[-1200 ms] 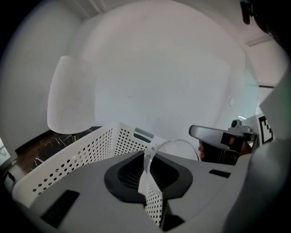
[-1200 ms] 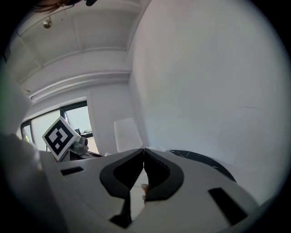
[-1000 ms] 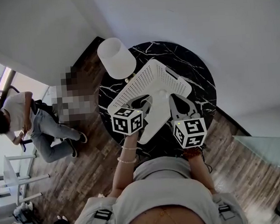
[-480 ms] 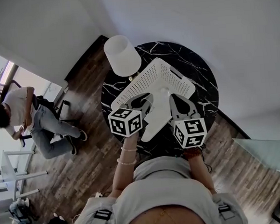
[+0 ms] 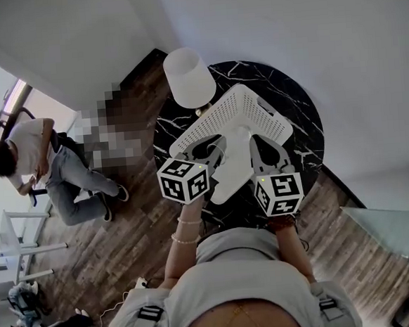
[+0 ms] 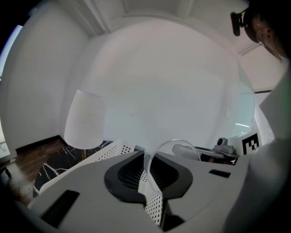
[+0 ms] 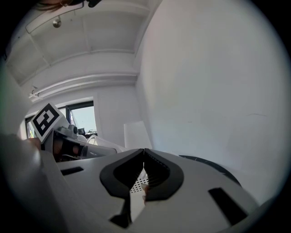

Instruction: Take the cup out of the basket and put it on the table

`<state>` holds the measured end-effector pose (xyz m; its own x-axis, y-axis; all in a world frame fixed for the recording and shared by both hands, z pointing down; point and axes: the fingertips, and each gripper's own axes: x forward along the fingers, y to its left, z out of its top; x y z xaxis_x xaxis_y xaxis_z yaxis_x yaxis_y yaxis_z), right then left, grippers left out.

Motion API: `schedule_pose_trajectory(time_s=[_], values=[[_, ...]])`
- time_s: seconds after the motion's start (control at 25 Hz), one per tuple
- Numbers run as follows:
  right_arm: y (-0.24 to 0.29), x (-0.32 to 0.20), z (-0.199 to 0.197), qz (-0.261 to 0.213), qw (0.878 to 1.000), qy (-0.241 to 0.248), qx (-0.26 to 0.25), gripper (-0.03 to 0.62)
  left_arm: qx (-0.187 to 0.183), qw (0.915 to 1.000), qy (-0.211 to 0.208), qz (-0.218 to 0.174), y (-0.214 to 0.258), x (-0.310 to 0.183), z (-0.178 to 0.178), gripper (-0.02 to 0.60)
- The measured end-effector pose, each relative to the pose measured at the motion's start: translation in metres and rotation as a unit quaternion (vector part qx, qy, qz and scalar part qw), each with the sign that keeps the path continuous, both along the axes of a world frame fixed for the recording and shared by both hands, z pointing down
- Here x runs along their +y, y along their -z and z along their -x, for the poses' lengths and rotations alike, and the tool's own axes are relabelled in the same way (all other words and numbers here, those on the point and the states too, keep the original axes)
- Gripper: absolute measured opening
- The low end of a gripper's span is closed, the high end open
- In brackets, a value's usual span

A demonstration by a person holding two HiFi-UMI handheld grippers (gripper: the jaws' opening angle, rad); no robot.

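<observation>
Judging by how things lie, the task has barely begun; the clear cup (image 6: pixel 175 141) is not yet out, and seems to lie inside the white perforated basket (image 5: pixel 239 111) at the centre of the head view, though its exact resting place cannot be told; the basket sits tilted over the round black marble worktop (image 5: pixel 296 120); the left gripper (image 5: pixel 212 150) is clamped on the basket's perforated wall at its lower-left edge, and the right gripper (image 5: pixel 261 150) is likewise closed on the wall at the lower-right; left to do: free a gripper, take the cup, set it on the worktop; counted: one cup, one basket, one worktop, two grippers, one white-shaded lamp (image 5: pixel 189 78) at upper centre.
</observation>
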<state>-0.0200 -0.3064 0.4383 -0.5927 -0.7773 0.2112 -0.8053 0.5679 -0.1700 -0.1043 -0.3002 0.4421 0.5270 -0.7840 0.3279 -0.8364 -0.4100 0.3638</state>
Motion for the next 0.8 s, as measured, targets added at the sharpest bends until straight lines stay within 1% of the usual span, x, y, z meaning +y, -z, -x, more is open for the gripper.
schedule_pose_trajectory(time_s=[0.28, 0.64, 0.8], values=[[0.012, 0.003, 0.013, -0.027, 1.000, 0.008, 0.012, 0.012, 0.004, 0.9999, 0.009, -0.012, 0.011, 0.008, 0.009, 0.038], [0.024, 0.007, 0.031, -0.042, 0.999, 0.016, 0.012, 0.012, 0.007, 0.9995, 0.022, -0.023, 0.023, 0.017, 0.027, 0.038], [0.023, 0.008, 0.034, -0.040, 0.999, 0.018, 0.015, 0.012, 0.005, 0.9993, 0.026, -0.025, 0.024, 0.019, 0.031, 0.038]])
